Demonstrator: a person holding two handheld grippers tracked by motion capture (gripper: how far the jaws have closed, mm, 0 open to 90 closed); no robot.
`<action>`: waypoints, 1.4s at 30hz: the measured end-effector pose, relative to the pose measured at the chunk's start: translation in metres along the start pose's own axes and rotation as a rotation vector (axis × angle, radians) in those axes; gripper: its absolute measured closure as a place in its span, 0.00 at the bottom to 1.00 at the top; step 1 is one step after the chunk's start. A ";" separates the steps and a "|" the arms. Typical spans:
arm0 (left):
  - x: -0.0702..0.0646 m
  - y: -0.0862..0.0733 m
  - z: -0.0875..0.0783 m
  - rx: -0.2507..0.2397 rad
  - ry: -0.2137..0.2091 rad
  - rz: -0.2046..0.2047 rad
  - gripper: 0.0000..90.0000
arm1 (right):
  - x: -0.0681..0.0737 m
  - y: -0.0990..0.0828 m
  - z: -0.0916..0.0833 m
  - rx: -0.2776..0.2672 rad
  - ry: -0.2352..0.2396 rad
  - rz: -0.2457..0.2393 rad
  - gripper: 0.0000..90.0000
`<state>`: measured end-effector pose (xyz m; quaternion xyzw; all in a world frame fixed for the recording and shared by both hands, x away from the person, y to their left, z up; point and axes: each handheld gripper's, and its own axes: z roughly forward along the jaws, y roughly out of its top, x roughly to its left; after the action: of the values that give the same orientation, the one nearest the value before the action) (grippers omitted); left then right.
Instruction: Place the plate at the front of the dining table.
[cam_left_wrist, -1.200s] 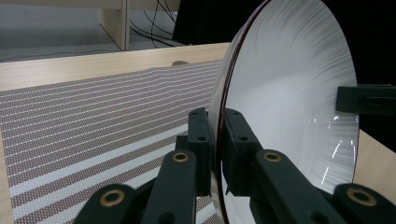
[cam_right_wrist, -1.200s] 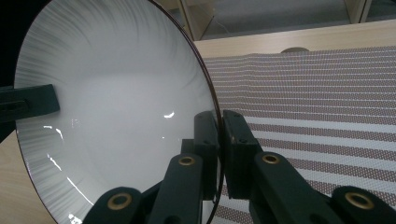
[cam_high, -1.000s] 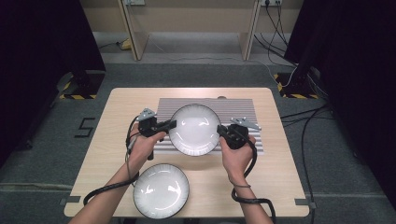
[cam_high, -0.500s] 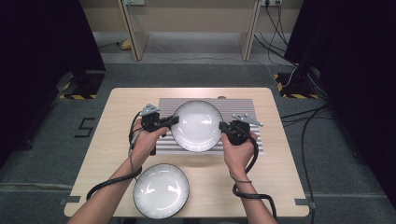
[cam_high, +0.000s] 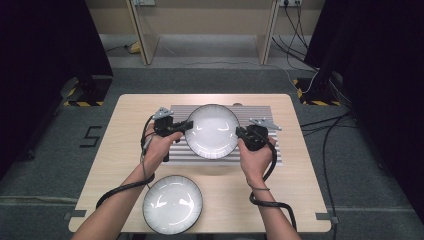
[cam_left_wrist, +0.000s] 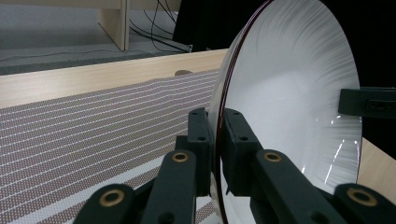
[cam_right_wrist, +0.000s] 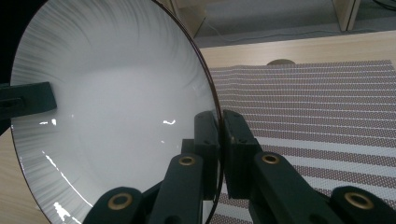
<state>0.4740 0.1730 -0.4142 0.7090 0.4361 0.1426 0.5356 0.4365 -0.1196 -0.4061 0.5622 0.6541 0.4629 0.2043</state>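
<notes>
A white plate (cam_high: 212, 131) with a dark rim hangs above the striped placemat (cam_high: 260, 150), held from both sides. My left gripper (cam_high: 187, 124) is shut on its left rim, and my right gripper (cam_high: 238, 133) is shut on its right rim. In the left gripper view the plate (cam_left_wrist: 289, 102) stands on edge between the jaws of the left gripper (cam_left_wrist: 215, 140), with the other gripper's jaw at its far rim. The right gripper view shows the same plate (cam_right_wrist: 112, 107) pinched at its rim by the right gripper (cam_right_wrist: 219, 144).
A second white plate (cam_high: 172, 204) lies on the wooden table (cam_high: 300, 185) near the front edge, left of centre. The placemat (cam_left_wrist: 93, 135) covers the middle of the table. Cables trail from both grippers over the front edge.
The held plate has moved a little away from the person, toward the back of the placemat, with both hands following it. Both grips are unchanged.
</notes>
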 end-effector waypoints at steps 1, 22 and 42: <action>0.000 0.000 0.001 0.001 0.003 -0.001 0.91 | 0.000 0.000 0.001 0.000 -0.001 0.000 0.95; 0.006 0.008 0.019 0.019 0.006 -0.012 0.91 | -0.009 0.007 0.013 0.012 -0.021 0.009 0.95; 0.016 0.010 0.038 0.041 0.019 -0.034 0.91 | -0.018 0.012 0.032 0.036 -0.038 0.017 0.95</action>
<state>0.5137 0.1609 -0.4248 0.7110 0.4560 0.1315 0.5189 0.4736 -0.1249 -0.4161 0.5800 0.6537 0.4419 0.2025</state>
